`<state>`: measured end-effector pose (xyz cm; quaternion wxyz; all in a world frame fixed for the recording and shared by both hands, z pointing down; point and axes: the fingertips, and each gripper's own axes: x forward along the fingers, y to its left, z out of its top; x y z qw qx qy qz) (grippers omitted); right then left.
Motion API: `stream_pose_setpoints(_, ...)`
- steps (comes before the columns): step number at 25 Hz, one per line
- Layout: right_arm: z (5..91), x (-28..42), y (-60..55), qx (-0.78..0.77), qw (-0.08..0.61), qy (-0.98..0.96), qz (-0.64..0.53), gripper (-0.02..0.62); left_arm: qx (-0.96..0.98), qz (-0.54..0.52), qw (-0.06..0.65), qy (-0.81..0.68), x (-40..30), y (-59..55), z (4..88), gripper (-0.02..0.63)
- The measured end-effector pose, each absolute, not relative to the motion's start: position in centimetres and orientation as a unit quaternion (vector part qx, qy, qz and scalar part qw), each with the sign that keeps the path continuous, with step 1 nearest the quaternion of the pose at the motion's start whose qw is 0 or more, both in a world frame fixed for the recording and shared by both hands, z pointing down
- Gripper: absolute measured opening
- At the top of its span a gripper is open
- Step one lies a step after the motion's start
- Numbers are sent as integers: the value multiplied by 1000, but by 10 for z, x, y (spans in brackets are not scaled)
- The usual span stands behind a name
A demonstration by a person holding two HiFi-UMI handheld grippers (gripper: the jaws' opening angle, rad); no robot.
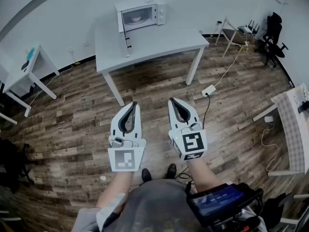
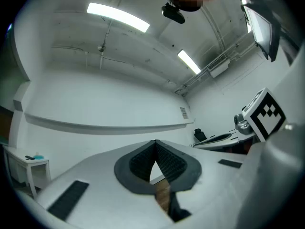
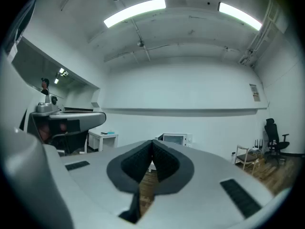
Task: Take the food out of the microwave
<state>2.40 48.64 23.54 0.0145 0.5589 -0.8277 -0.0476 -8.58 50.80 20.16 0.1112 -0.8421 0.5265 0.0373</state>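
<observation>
The white box-shaped microwave (image 1: pixel 140 14) stands at the far edge of a white rectangular table (image 1: pixel 159 45) with its door shut. A pale rounded shape behind the door glass is judged to be the food (image 1: pixel 133 17), though it is too small to identify. The person stands on the brown wood-plank floor (image 1: pixel 72 115), well apart from the table, so nothing is within reach. The left gripper (image 1: pixel 135 104) and right gripper (image 1: pixel 172 101) are held side by side, roughly level and aimed toward the table, evidently a carrying posture for the approach. Both have their jaws pressed together with nothing between them, there being nothing yet to grasp. The door needs opening first.
</observation>
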Motion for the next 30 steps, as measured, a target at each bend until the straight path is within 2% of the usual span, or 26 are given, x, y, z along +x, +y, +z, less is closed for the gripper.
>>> stream_pose_setpoints(17, 239, 45, 486, 562, 9, -826, -48, 6, -842, 40, 116, 526, -65, 500, 196, 6)
stream_pose_setpoints(22, 234, 62, 481, 549, -18, -834, -39, 8, -837, 37, 122, 532, -49, 495, 193, 6)
stream_pose_setpoints(30, 225, 103, 457, 537, -4, -842, -51, 8, -820, 29, 137, 554, -18, 477, 185, 6)
